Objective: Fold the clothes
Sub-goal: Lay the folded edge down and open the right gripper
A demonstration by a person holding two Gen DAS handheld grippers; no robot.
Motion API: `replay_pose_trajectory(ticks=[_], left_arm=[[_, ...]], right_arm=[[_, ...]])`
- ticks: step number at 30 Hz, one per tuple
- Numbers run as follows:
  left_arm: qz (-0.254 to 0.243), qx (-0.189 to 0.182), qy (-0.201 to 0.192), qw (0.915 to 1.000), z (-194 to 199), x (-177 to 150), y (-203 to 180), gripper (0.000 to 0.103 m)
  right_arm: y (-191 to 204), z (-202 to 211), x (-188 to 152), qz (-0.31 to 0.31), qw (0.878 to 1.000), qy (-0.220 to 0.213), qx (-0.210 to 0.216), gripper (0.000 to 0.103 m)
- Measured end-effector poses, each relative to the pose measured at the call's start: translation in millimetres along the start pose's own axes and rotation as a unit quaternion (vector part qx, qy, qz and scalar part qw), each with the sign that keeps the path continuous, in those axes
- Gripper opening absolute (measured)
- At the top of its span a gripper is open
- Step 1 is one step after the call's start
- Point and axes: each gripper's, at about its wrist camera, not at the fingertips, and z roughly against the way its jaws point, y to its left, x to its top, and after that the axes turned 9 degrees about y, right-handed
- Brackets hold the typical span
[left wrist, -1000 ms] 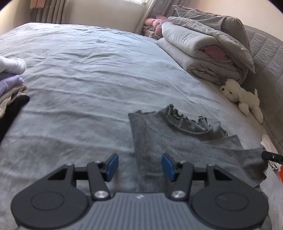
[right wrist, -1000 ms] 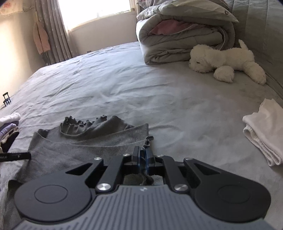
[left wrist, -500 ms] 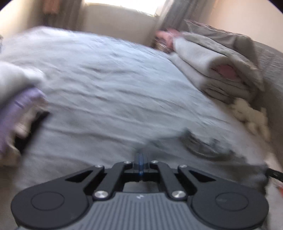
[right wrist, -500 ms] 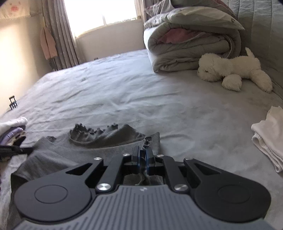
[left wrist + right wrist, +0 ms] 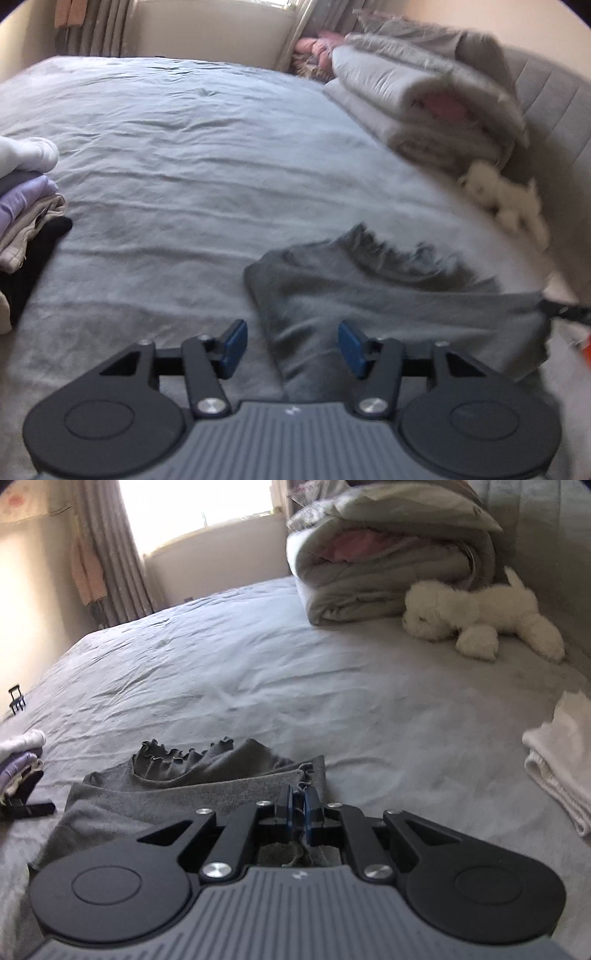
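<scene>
1. Left wrist view: the left gripper (image 5: 289, 345) hovers low over the bed with its blue-padded fingers (image 5: 233, 345) spread wide and holding nothing; the near left edge of the grey knit top with a frilled collar (image 5: 388, 295) lies in the gap between them, though contact cannot be judged.
2. The soft, partly folded top sits near and right on the wrinkled grey bedsheet (image 5: 184, 166), its ruffled neckline toward the far side.
3. A stack of folded clothes in white, lilac, beige and black (image 5: 26, 206) rests at the left edge; a bulky folded grey duvet (image 5: 417, 99) and a fluffy white plush dog (image 5: 506, 199) lie far right.
4. Right wrist view: the right gripper (image 5: 299, 806) has its fingers pressed together, pinching the near right edge of the grey top (image 5: 192, 786), with fabric bunched behind the pads.
5. A folded white cloth (image 5: 557, 757) lies at the right; the plush dog (image 5: 480, 616) sprawls beside the duvet (image 5: 388, 561) beyond.
</scene>
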Motion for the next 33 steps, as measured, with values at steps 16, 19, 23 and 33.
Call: replay_pose_trajectory(ticks=[16, 19, 23, 33], left_arm=[[-0.037, 0.007, -0.026, 0.999, 36, -4, 0, 0.016], [-0.098, 0.014, -0.031, 0.9946, 45, -19, -20, 0.029], [-0.187, 0.056, -0.017, 0.9805, 41, -42, -42, 0.037], [-0.301, 0.091, -0.033, 0.9485, 43, -68, -49, 0.039]], right_arm=[[8, 7, -4, 0.04, 0.999, 0.013, 0.028, 0.035], [11, 6, -10, 0.064, 0.998, 0.019, 0.015, 0.052], [14, 3, -17, 0.094, 0.995, 0.031, -0.002, 0.052], [4, -5, -26, 0.092, 0.993, 0.074, -0.018, 0.035]])
